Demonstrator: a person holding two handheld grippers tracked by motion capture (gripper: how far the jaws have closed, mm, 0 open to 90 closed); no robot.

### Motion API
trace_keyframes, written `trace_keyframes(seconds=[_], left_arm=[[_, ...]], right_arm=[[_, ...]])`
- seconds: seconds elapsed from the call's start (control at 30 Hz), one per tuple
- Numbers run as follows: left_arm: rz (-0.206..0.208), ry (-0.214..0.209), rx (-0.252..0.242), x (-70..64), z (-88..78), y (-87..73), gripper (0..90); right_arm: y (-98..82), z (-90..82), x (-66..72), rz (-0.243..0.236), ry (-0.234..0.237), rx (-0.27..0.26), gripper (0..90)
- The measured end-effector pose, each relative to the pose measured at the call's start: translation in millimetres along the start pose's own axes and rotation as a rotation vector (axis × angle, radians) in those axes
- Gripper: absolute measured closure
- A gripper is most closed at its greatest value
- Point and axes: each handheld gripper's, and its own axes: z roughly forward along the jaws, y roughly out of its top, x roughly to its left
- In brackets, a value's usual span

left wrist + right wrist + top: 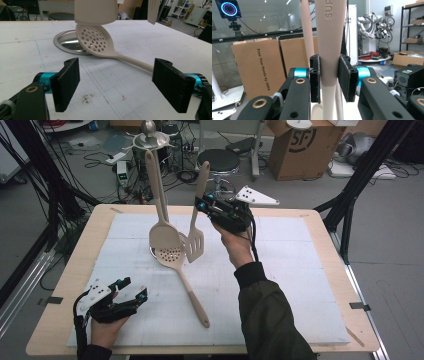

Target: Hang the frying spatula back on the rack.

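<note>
My right gripper is shut on the handle of a beige slotted spatula, which hangs upright above the white mat beside a metal stand. In the right gripper view both pads clamp that handle, with my right gripper pointing level. A beige solid spoon stands upright at the stand. A perforated beige spoon lies on the mat, its head on the stand's round steel base. My left gripper rests open near the front left; its jaws face the perforated spoon.
A white foam mat covers the wooden table. Beyond the far edge are a stool, a cardboard box and floor cables. Black frame legs stand at both sides.
</note>
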Motion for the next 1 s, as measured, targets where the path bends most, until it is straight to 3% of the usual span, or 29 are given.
trace_keyframes(seconds=[0.27,0.5,0.67,1.0], left_arm=[[-0.008,0.008,-0.008,1.9,-3.4,0.1,22.9],[0.010,-0.006,0.005,-1.6,0.7,-0.5,22.9],[0.012,-0.004,0.005,-0.7,0.0,-1.0,22.9],[0.011,0.002,0.010,-0.5,-0.7,-1.7,22.9]], right_arm=[[1.2,14.7,-6.0,0.012,0.006,0.034,73.2],[10.9,23.9,-11.2,-0.013,-0.001,0.049,73.2],[16.2,33.8,-13.2,-0.066,-0.008,0.104,73.2],[17.7,42.8,-19.2,-0.061,-0.007,0.112,73.2]])
